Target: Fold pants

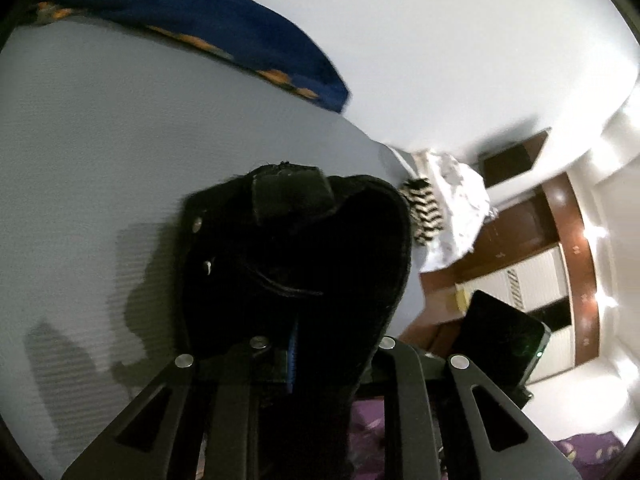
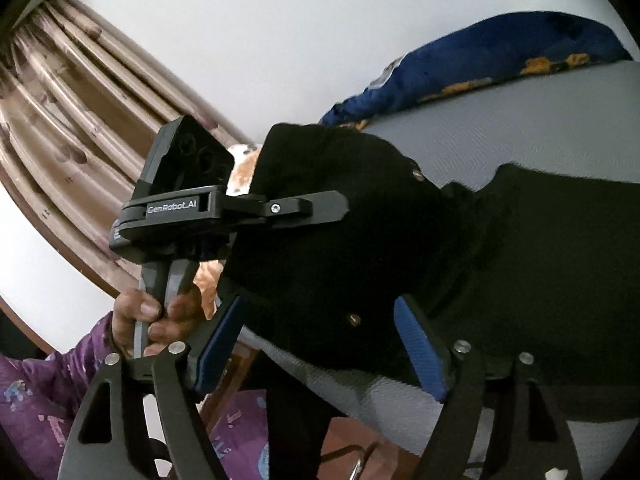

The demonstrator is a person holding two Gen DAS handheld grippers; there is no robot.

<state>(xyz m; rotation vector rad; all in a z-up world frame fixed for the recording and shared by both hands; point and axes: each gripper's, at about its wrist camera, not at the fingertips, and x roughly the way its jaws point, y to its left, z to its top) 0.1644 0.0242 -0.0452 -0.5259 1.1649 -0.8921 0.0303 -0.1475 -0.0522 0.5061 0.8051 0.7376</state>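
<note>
The black pants (image 1: 304,248) hang bunched from my left gripper (image 1: 294,300), which is shut on their riveted waistband above the grey mattress (image 1: 80,152). Cloth hides its fingertips. In the right wrist view the left gripper (image 2: 344,205), held by a hand (image 2: 152,320), clamps the lifted pants (image 2: 328,248), which trail right across the mattress (image 2: 520,136). My right gripper (image 2: 318,308) stands open just below. Its blue pads (image 2: 420,348) are wide apart, with pants cloth between them and neither pad pressing on it.
A blue blanket with orange print (image 1: 224,28) lies along the far side of the mattress. White crumpled cloth (image 1: 456,200) and a striped item sit at its corner, near a wooden wardrobe (image 1: 520,240). Brown curtains (image 2: 72,112) hang left; a purple sleeve (image 2: 40,392) is below.
</note>
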